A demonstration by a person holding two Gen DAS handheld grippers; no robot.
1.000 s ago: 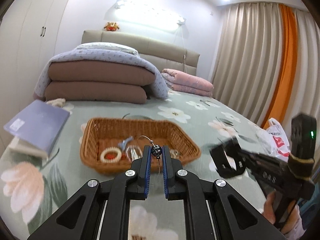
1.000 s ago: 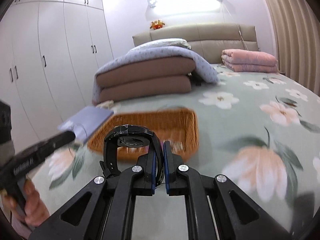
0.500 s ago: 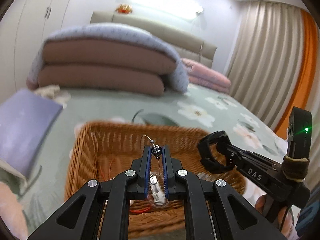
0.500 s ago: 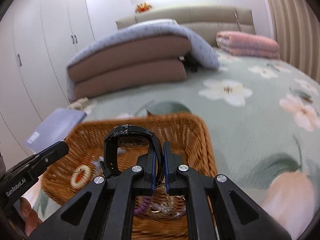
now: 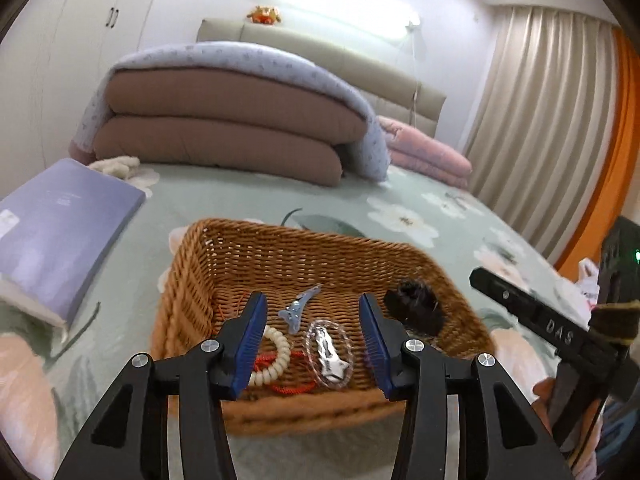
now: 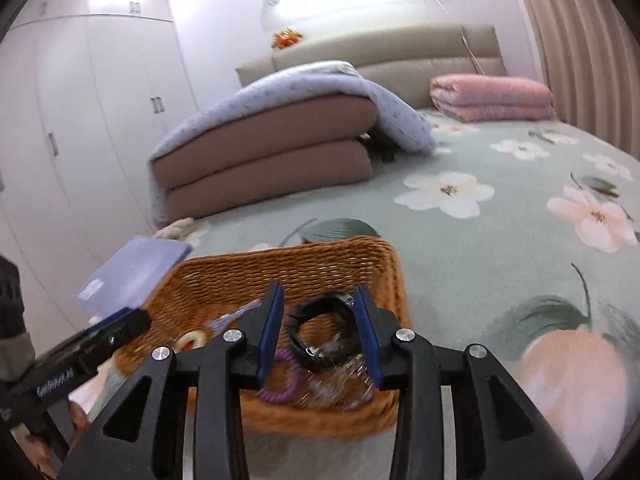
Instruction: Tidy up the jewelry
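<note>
Wicker basket (image 5: 224,264) sits on the bed w/ black watch (image 6: 320,332) + other jewelry inside. Left gripper (image 5: 312,320) & right gripper (image 6: 318,320) over it, both jaws spread wide, holding nothing.

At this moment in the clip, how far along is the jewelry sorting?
Mostly done, it looks. The basket already holds the black watch, a purple coil, a cream coil, a blue clip and a packaged pendant. Both the left tool and right tool are open with nothing in hand. No loose jewelry shows on the bed.
</note>
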